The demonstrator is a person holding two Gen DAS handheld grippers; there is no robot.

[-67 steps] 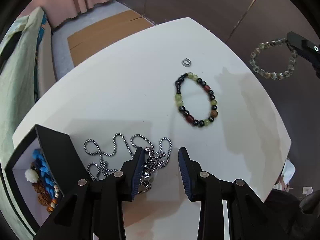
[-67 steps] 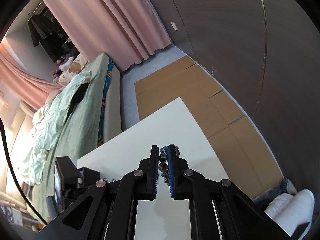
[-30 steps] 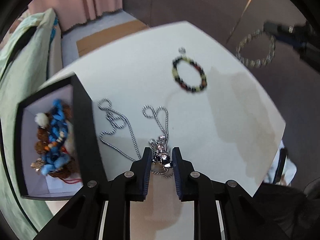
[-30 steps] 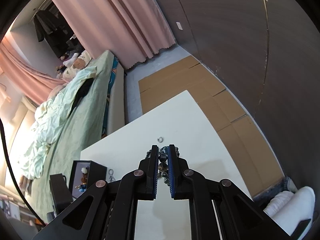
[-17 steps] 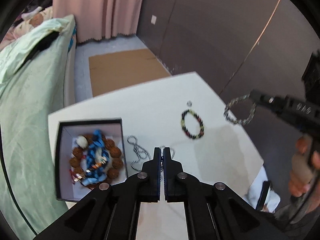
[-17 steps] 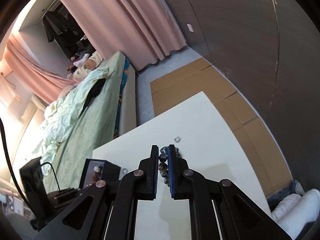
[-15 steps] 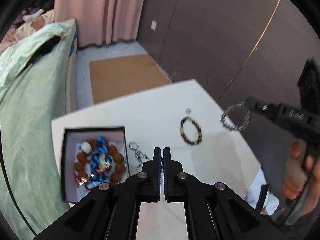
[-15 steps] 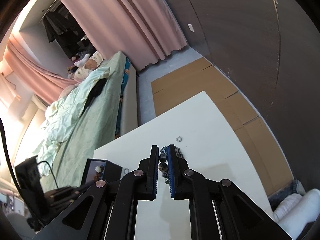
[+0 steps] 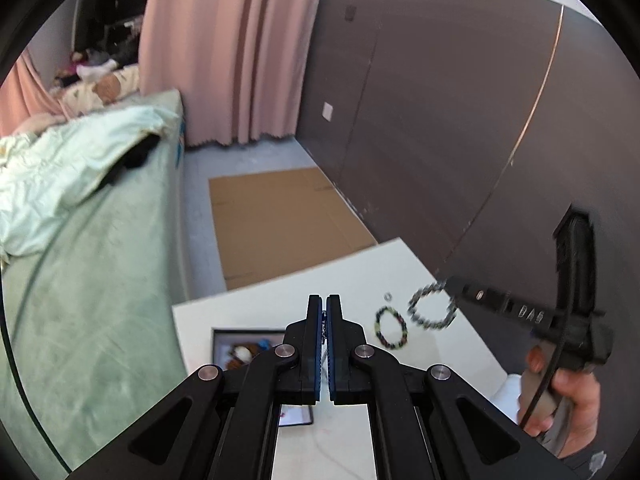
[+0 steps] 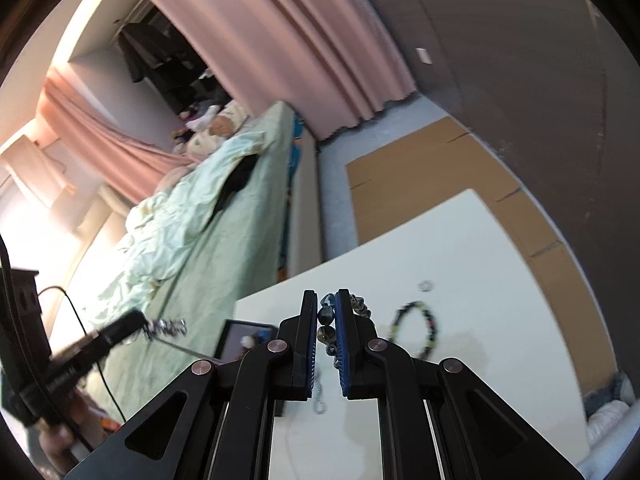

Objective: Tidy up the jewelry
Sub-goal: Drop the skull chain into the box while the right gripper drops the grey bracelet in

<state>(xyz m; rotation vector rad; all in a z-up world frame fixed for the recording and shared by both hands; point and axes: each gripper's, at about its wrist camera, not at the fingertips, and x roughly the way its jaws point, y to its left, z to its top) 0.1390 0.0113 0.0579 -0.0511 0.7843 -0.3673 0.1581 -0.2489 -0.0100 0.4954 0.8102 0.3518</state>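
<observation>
While both tools (image 9: 324, 312) (image 10: 326, 312) grip chain and bracelet (image 10: 325, 322), the box (image 9: 218, 338) holds beads (image 9: 250, 350).

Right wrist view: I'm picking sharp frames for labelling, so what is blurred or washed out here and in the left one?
Right wrist view: the window side at the left is blown out, the other gripper streaks with motion, the table bracelet smears. Left wrist view: the hanging bracelet is motion-blurred, and the bed is soft.

Each black hand-held gripper (image 9: 324, 344) has blue pads (image 10: 343, 344) – silver screws (image 9: 285, 350), black cable (image 9: 554, 368).
</observation>
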